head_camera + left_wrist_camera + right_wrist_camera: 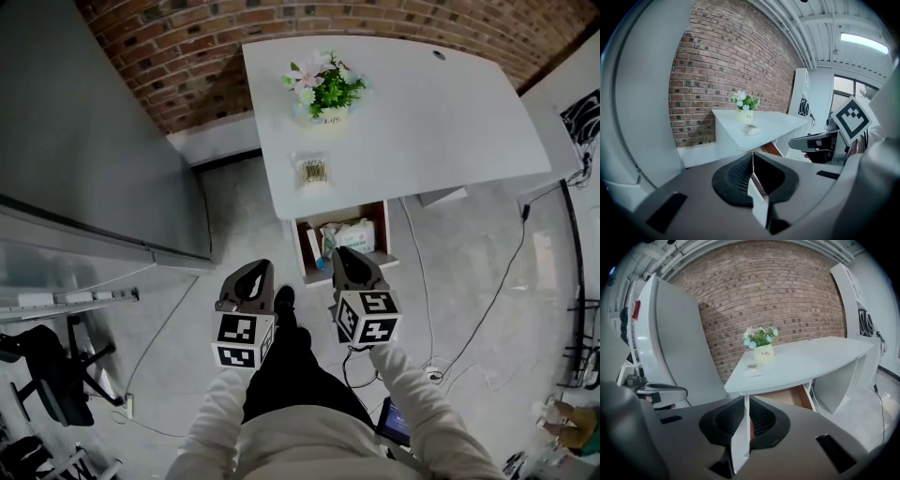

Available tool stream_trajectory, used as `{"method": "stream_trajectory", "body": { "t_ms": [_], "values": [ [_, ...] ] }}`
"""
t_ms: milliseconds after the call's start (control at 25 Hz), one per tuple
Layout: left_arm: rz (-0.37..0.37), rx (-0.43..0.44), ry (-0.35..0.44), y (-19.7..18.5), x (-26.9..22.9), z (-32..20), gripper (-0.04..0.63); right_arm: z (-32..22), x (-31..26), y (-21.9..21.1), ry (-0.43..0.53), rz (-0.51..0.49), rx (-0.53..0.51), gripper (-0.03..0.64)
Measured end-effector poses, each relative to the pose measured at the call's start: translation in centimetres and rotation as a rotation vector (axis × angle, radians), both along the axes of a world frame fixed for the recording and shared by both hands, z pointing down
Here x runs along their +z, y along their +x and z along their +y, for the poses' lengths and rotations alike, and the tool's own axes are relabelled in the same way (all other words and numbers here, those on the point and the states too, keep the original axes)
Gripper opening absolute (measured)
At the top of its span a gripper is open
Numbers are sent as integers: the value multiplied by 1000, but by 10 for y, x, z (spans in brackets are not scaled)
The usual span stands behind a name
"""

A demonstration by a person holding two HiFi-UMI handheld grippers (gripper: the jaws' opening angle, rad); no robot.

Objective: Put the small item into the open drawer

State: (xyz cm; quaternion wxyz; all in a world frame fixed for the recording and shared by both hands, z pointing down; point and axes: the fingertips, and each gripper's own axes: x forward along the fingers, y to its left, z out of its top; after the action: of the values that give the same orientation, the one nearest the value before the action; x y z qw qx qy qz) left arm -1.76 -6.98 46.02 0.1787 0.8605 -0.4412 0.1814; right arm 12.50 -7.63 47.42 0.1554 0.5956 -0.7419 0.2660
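Note:
A small clear packet (313,171) with brownish pieces inside lies on the white desk (441,122) near its front edge; it also shows as the packet (751,130) and the packet (752,370). Under that edge the wooden drawer (384,234) stands open, with a white bag and other things inside. My left gripper (251,272) is held left of the drawer, over the floor, jaws together and empty. My right gripper (345,255) hovers at the drawer's front, its jaws together with nothing between them. Both grippers are well short of the packet.
A potted flower (323,89) stands on the desk behind the packet. A tall grey panel (84,131) fills the left side. Cables (487,300) trail over the floor on the right, and an office chair (47,375) sits at lower left.

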Motion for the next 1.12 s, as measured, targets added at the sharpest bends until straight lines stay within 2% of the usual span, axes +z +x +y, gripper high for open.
{"method": "stream_trajectory", "body": {
  "t_ms": [480, 680, 1120],
  "values": [
    [-17, 26, 79, 1, -29, 15, 21, 49, -68, 9, 150, -14, 2, 29],
    [-15, 36, 110, 0, -43, 23, 21, 67, -85, 15, 187, -20, 25, 28],
    [-12, 40, 123, -1, -51, 39, 21, 95, -97, 23, 214, 7, 27, 26]
  ]
}}
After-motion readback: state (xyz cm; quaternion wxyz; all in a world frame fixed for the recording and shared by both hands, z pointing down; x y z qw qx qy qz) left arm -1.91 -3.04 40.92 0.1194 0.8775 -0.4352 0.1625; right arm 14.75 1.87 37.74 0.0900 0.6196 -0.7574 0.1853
